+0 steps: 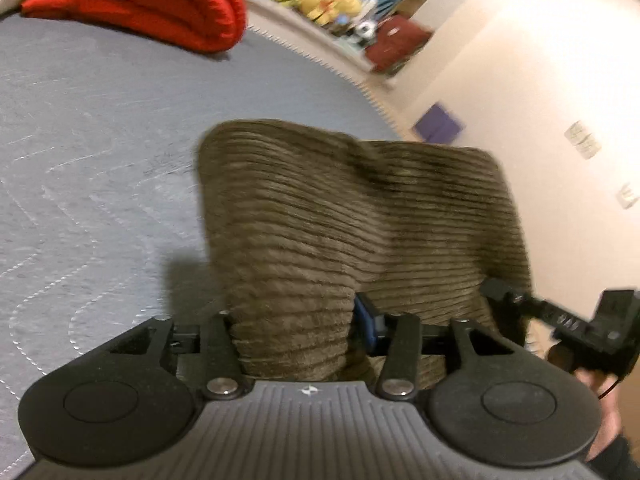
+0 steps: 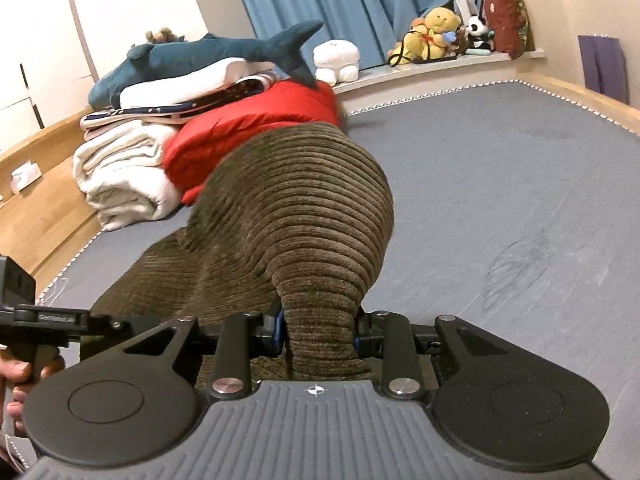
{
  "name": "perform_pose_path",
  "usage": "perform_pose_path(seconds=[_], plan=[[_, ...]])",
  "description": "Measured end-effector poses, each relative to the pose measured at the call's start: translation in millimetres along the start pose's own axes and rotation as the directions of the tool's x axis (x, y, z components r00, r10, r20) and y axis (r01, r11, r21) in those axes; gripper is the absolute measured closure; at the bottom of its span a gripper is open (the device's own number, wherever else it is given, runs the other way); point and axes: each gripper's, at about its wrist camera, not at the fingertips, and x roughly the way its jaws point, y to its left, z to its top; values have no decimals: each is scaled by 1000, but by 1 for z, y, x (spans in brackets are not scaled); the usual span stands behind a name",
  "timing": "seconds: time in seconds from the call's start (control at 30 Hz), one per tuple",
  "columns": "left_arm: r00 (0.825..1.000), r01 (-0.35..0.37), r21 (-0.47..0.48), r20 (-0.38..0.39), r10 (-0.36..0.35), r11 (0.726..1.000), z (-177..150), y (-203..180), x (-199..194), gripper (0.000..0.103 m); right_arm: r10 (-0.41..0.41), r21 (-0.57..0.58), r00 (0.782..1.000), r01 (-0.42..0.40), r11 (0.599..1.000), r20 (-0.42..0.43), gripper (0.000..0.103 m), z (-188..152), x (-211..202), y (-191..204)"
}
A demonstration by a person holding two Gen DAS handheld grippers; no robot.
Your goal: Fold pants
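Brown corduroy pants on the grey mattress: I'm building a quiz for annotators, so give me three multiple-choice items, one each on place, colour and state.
1. Where is the red folded quilt?
A. on the grey mattress beside white folded blankets
B. on the floor
C. on the window ledge

2. What colour are the curtains?
A. green
B. blue
C. white

3. How is the brown corduroy pants fabric held?
A. lying untouched
B. by one gripper only
C. clamped by the left hand-held gripper and the right hand-held gripper

Answers: A, it sits on the mattress against the blankets; B, the drapes are blue; C, each wrist view shows fabric pinched between its fingers.
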Motion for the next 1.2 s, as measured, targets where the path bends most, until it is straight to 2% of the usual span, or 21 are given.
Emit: perform_pose_path(seconds=[0.07, 0.13, 0.17, 0.2, 0.23, 0.33, 0.43, 0.47, 0.5, 0.53, 0.57, 0.6, 0.63, 0.67, 0.73, 0.77, 0.87, 0.97, 1.03, 1.1, 1.2], plan=[[990, -139, 9, 39, 139, 990, 1, -4, 3, 50, -58, 17, 997, 59, 998, -44, 56, 5, 14, -22], [966, -243, 33, 95, 239, 970, 2, -8, -3, 49, -210, 53, 977, 212, 976, -46, 56, 4, 21, -40], [959, -263, 41, 123, 256, 964, 2, -11, -9, 49, -304, 57, 952, 306, 950, -37, 56, 4, 19, -49], [958, -257, 51, 147, 247, 965, 2, -14, -15, 49, -341, 57, 939, 343, 938, -32, 56, 5, 17, -54], [964, -228, 72, 158, 214, 971, 0, -18, -19, 49, -341, 65, 940, 341, 938, -24, 56, 7, 13, -59], [980, -152, 199, 159, 121, 968, -8, -43, -22, 51, -241, 18, 970, 241, 970, -21, 56, 7, 3, -57], [995, -84, 366, 71, 63, 927, -26, -66, -10, 59, -106, -139, 992, 96, 986, -68, 58, -7, 4, -38], [997, -81, 417, 18, 81, 905, -31, -69, 1, 59, -68, -201, 990, 43, 979, -119, 60, -17, 8, -31], [984, -95, 465, -89, 154, 880, -42, -69, 18, 60, -63, -257, 980, 13, 966, -188, 60, -27, 16, -27], [958, -114, 508, -170, 230, 854, -55, -65, 34, 62, -76, -300, 956, -13, 954, -282, 60, -39, 26, -25], [936, -127, 544, -211, 281, 830, -65, -61, 43, 62, -99, -341, 917, -42, 939, -387, 60, -58, 37, -27], [935, -132, 567, -202, 292, 813, -71, -63, 44, 62, -107, -390, 915, -58, 919, -389, 60, -67, 37, -24], [936, -135, 569, -194, 293, 811, -70, -66, 42, 62, -106, -423, 916, -74, 903, -387, 60, -67, 34, -20], [940, -134, 559, -189, 283, 818, -68, -68, 37, 63, -103, -411, 910, -78, 908, -401, 62, -61, 33, -21], [958, -124, 530, -157, 241, 839, -60, -71, 24, 63, -80, -363, 915, -75, 929, -395, 64, -47, 29, -28], [967, -123, 519, -128, 220, 846, -55, -73, 17, 63, -73, -358, 928, -67, 931, -365, 64, -41, 25, -27], [983, -154, 472, -15, 182, 868, -36, -75, 3, 62, -80, -324, 977, 11, 946, -200, 60, -12, 16, -32], [981, -192, 392, 80, 174, 900, -14, -74, 10, 62, -110, -159, 991, 97, 983, -80, 59, 18, 26, -50], [975, -218, 374, 118, 187, 902, -9, -74, 13, 64, -139, -79, 990, 136, 988, -30, 59, 29, 39, -61], [970, -239, 368, 138, 201, 898, -4, -71, 20, 73, -176, -32, 984, 176, 984, -5, 59, 34, 58, -68], [966, -252, 358, 146, 213, 899, 1, -69, 28, 74, -216, -20, 976, 216, 976, -1, 59, 36, 91, -77]])
